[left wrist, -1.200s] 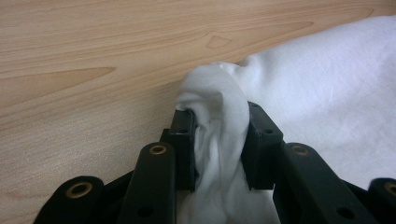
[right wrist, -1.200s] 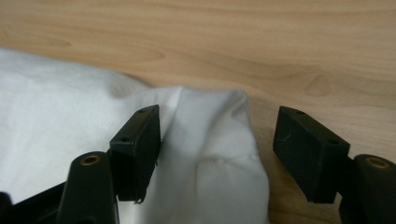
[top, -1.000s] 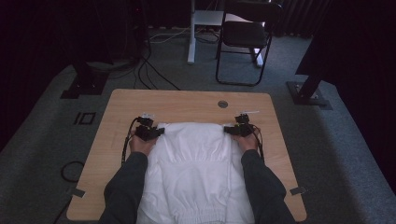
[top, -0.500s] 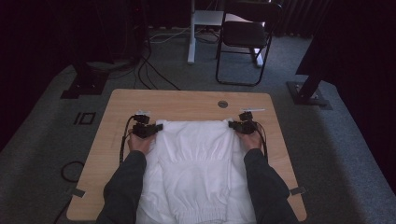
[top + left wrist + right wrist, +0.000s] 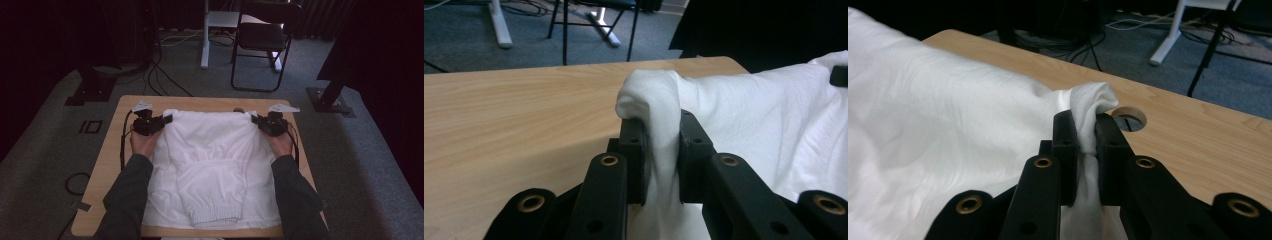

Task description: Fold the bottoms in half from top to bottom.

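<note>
While one white garment (image 5: 210, 160) lies spread across the wooden table (image 5: 112, 165), its far edge is lifted between two grippers. The left gripper (image 5: 165, 120) has its jaws closed narrow on a bunched corner of the cloth, and the right gripper (image 5: 256, 119) pinches the opposite corner the same way; both have just been closing, with fabric between the pads. No writing or label can be read on the cloth. One round hole (image 5: 1128, 119) in the tabletop sits just beside the right corner. One dark chair (image 5: 265, 40) stands beyond the table on grey carpet.
</note>
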